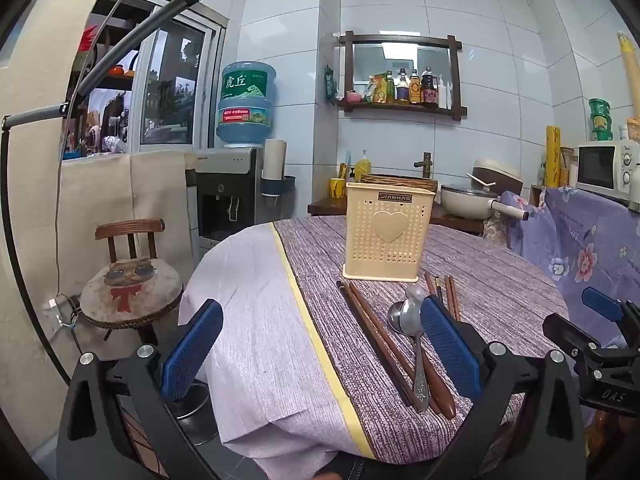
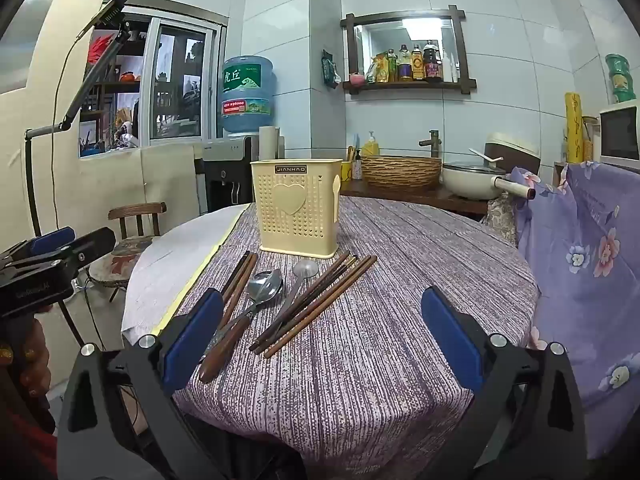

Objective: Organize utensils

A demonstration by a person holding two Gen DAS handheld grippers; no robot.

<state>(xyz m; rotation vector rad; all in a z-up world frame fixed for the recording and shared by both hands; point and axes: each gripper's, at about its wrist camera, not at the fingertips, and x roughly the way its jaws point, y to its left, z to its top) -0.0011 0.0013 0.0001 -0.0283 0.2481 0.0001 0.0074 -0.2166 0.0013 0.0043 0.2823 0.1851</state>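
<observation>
Beyond both grippers' spread, empty fingers point(image 2: 194, 336) — utensils point(image 2: 280, 304), seemingly untouched, before holder point(image 2: 296, 210).

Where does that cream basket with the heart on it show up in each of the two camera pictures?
Left wrist view: the cream basket stands upright, right of centre, at the far end of the table, beyond the chopsticks and spoons.
Right wrist view: the cream basket stands left of centre, beyond the same utensils.
Shared landmark: the blue water jug, behind and left of the basket in both.

The utensil holder point(image 2: 296, 209) is matt, perforated cream plastic. The chopsticks point(image 2: 316, 304) look like dark wood, the 2 spoons point(image 2: 264, 286) glossy metal. The tablecloth point(image 2: 400, 280) is rough woven cloth.
</observation>
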